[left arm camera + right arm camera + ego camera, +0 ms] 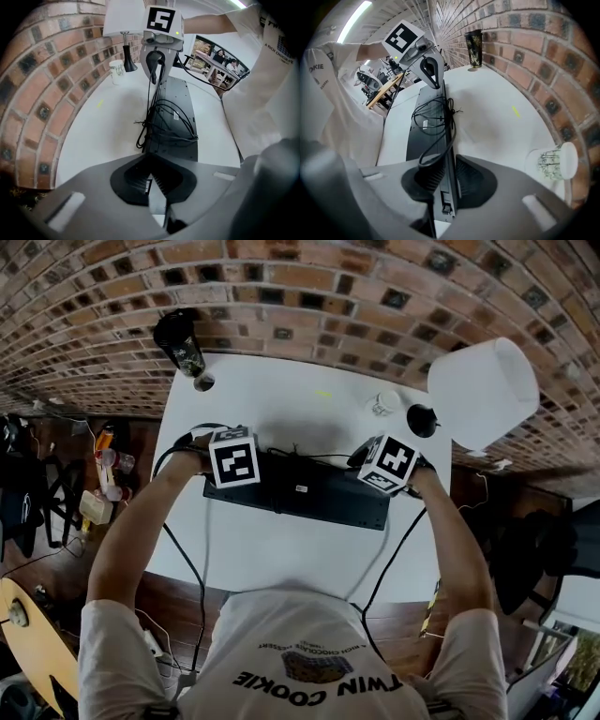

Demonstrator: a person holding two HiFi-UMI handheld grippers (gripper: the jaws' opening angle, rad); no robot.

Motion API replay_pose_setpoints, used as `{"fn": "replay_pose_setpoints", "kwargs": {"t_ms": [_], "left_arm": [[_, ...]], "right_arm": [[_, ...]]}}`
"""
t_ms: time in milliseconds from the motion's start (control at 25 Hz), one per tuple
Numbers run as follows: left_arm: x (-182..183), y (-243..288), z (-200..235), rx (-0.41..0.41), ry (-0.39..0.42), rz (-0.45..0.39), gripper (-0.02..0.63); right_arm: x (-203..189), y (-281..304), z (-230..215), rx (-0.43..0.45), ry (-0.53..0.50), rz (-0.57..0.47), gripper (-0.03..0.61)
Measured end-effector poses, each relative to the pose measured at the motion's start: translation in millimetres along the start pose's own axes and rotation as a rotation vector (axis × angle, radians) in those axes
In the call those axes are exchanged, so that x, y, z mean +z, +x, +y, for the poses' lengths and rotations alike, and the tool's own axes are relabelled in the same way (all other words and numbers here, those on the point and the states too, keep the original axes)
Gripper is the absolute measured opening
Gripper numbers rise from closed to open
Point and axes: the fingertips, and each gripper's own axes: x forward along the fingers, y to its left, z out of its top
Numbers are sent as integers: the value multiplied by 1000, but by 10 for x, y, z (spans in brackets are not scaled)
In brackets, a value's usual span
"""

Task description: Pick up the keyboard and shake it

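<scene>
The black keyboard [314,493] lies across the white table [281,559] with its labelled underside toward me and its cable [157,123] bunched on it. My left gripper [212,480] is at its left end; in the left gripper view the pads [140,177] are shut on the keyboard's [178,110] thin end edge. My right gripper [382,491] is at the right end; in the right gripper view its pads [466,180] press on the end of the keyboard [425,129], with a loop of cable beside them. Each gripper also shows at the far end in the other's view.
A dark tumbler [180,343] stands at the table's back left with a small cap [203,382] near it. At the back right are a white paper cup [382,404] and a lamp with a white shade [483,390]. A brick wall [309,287] runs behind.
</scene>
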Motion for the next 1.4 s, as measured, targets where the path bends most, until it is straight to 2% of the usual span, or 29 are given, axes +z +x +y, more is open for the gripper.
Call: {"fn": "replay_pose_setpoints", "kwargs": {"t_ms": [200,280,480,720,920,1200,1400], "left_arm": [[219,-160,-28,186,-80,-74,6],[306,-215,-122,226,-118,-100,6],[556,-327,-448,312,-215,-167,6],[798,-491,-894,457,-355,-239,6],[944,-665,-1325,559,-455,-291,6],[934,-896,-1900,668,-559,-339,6],[888,-1075,-2360,718,-669,-428,6]], "right_arm": [[20,-85,14,-132,17,-72,69],[21,-147,63,-162,37,-114,69],[8,-306,330,-181,64,-243,69],[1,-468,836,-196,1,-371,69],[67,-567,1310,-155,-20,-471,69],[265,-673,2031,-102,-22,-626,69],[365,-656,2625,-53,-6,-713,69]]}}
